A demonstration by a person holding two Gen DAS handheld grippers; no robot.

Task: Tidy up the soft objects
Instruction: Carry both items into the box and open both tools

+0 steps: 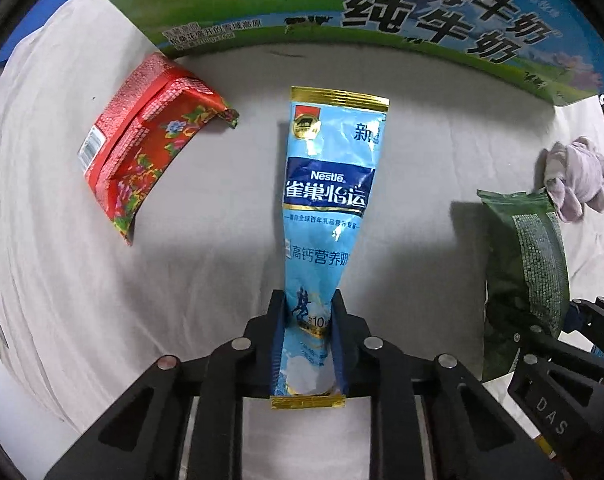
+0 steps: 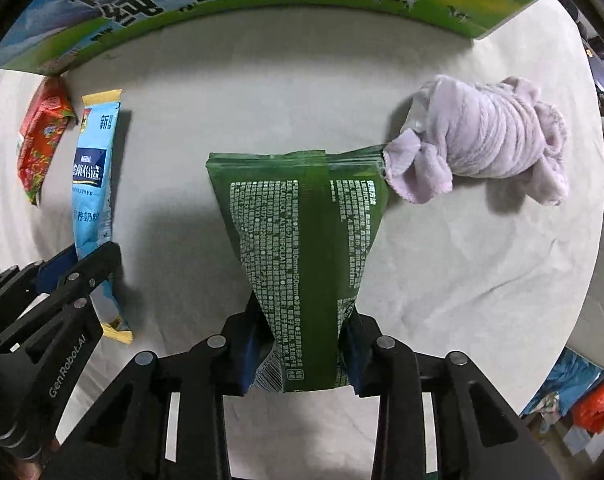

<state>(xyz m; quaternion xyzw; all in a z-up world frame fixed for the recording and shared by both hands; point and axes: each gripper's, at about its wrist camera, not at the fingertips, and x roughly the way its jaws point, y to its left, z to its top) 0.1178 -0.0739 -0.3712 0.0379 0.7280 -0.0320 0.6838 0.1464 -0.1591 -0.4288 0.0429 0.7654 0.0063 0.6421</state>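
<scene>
My left gripper (image 1: 308, 320) is shut on the near end of a blue Nestle milk-powder sachet (image 1: 328, 200), which stretches away from me over the white cloth. My right gripper (image 2: 306, 328) is shut on the near end of a green packet (image 2: 302, 220) with white print. The green packet (image 1: 526, 264) and right gripper show at the right of the left wrist view; the blue sachet (image 2: 94, 184) and left gripper (image 2: 82, 268) show at the left of the right wrist view. A red flowered packet (image 1: 142, 144) lies to the left. A lilac plush towel bundle (image 2: 490, 140) lies to the right, touching the green packet's far corner.
A milk carton box (image 1: 342, 12) with a green and blue printed side stands along the back of the white cloth-covered table (image 2: 262, 92). The table's right edge (image 2: 582, 280) curves down, with coloured bags (image 2: 590, 400) beyond it on the floor.
</scene>
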